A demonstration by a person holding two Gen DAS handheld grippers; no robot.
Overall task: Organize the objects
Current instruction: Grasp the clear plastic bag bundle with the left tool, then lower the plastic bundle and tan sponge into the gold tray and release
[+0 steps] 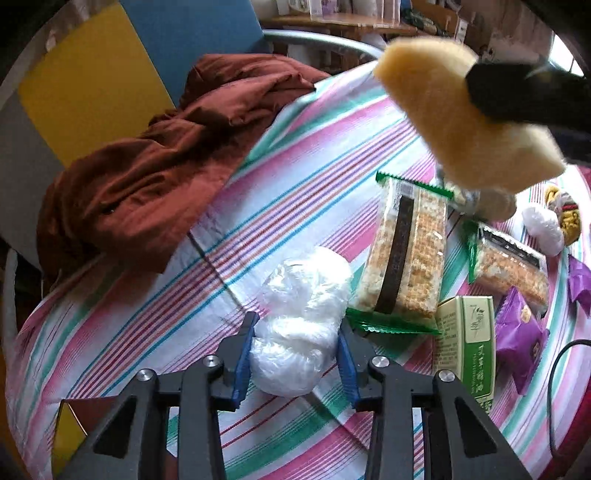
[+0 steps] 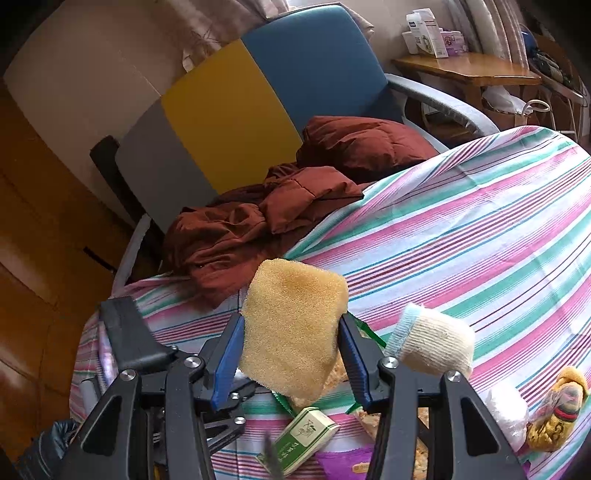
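The left gripper had its jaws clamped on a white plastic bundle beside the snack bar. The right gripper gripped a yellow sponge. Lifting the bundle seemed next.

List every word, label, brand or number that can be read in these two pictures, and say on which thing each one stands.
Nothing can be read with certainty.
Green and white box: a handwritten-style mark and rows of East Asian characters, too small and blurred to quote.
Two snack bars in clear wrappers: dark band with print, unreadable.
Purple packets: no legible print.
White boxes on the wooden shelf: small print, blurred.
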